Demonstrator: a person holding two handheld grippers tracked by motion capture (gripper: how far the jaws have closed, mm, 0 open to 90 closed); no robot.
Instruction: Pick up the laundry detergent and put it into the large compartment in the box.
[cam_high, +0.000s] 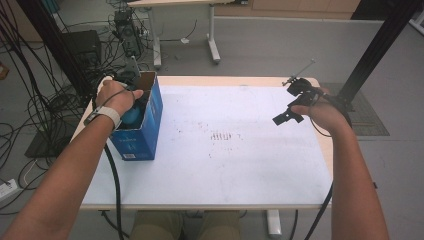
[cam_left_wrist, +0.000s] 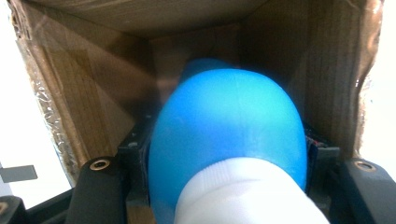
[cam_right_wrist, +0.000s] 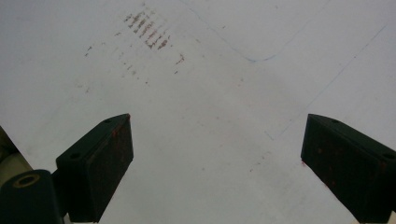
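The blue bottle (cam_left_wrist: 226, 126) with its white cap (cam_left_wrist: 247, 191) sits inside the open cardboard box (cam_left_wrist: 93, 93), and the left claw (cam_left_wrist: 226, 154) is clamped on it, one black jaw pressed to each side. From above, that blue box (cam_high: 142, 127) stands at the left edge of the worktop (cam_high: 235, 165), the left hand (cam_high: 117, 97) reaching down into it. Over on the right, the right claw (cam_right_wrist: 215, 163) hangs above the white, red-smudged surface, jaws wide apart and holding nothing.
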